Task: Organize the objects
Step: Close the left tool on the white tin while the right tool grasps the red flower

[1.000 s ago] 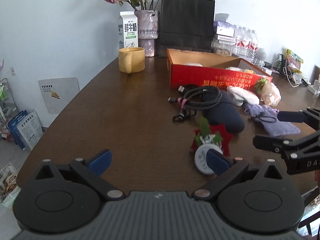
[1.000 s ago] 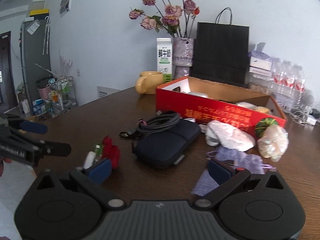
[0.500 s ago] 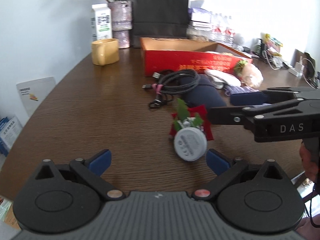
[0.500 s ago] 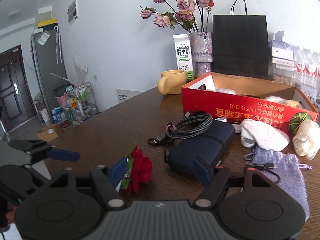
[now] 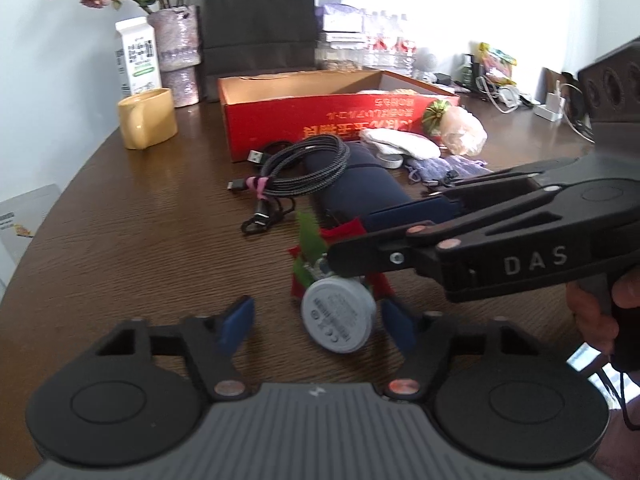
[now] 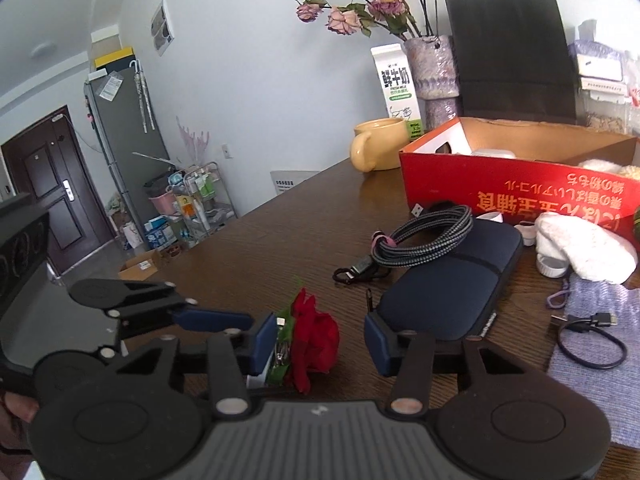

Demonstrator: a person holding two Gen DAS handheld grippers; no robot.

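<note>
Both tongs closing: left tongs (image 5: 316,322), right tongs (image 6: 320,344) crossing, pads seemingly not pressing.

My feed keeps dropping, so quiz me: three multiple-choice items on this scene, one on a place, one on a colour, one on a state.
1. Where does the coiled black cable lie?
A. partly on the dark blue case
B. inside the red box
C. in the yellow mug

2. What colour is the paper bag behind the red box?
A. white
B. black
C. green

3. How does the red rose trinket with its round white base rest?
A. upright in the vase
B. lifted clear of the table
C. tipped over on the table

Answers: 1 A, the coil overlaps the case's near end. 2 B, it stands black against the wall. 3 C, the base faces the left camera, with the table under it.
</note>
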